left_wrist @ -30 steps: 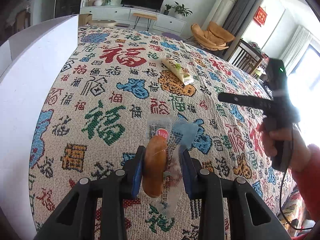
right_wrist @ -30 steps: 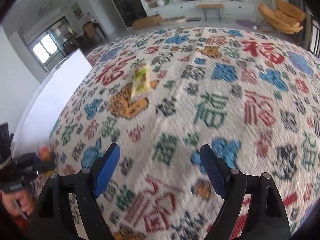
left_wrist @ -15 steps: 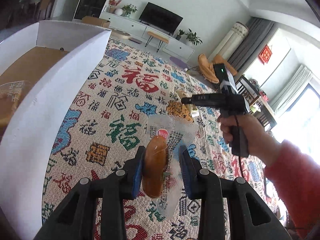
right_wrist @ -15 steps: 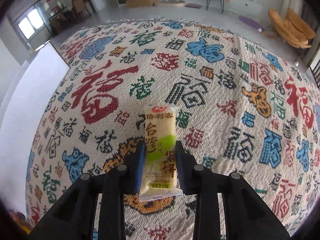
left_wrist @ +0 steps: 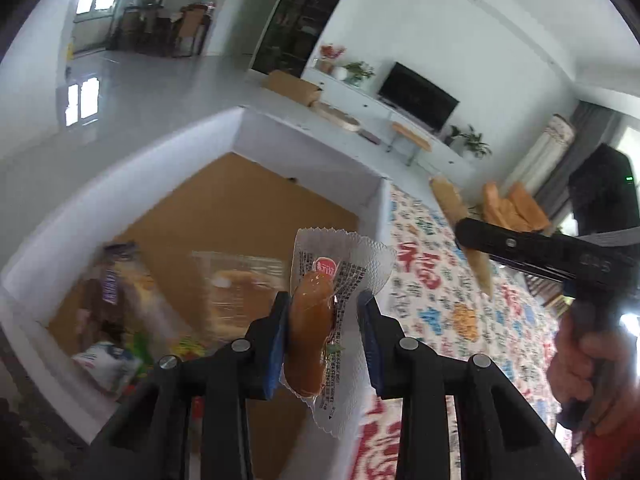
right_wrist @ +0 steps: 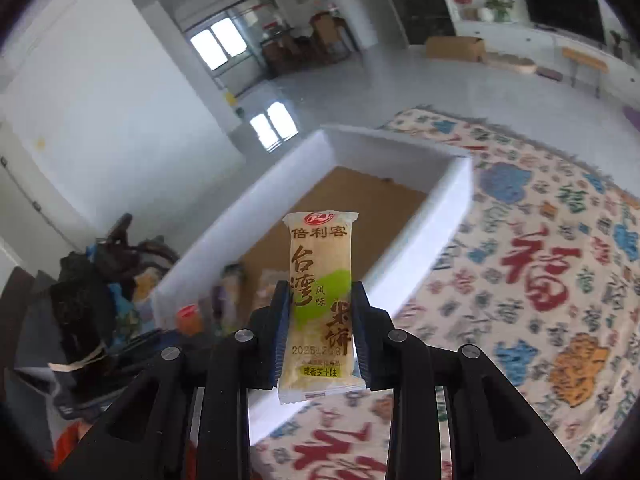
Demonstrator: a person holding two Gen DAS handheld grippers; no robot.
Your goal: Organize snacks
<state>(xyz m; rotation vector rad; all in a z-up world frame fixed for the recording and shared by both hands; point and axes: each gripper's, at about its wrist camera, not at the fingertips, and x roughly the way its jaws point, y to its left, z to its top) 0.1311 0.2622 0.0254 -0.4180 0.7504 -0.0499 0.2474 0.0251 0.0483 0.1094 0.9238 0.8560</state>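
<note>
From the left wrist, the left gripper (left_wrist: 324, 334) is seen clamped on a sausage packet (left_wrist: 316, 324), held above the edge of the white box (left_wrist: 304, 140), where blurred snacks (left_wrist: 120, 300) lie.

From the right wrist, the right gripper (right_wrist: 320, 332) is seen closed on a rice cracker packet (right_wrist: 320, 300), held upright above the patterned cloth (right_wrist: 540, 280), beside the box (right_wrist: 440, 216).
</note>
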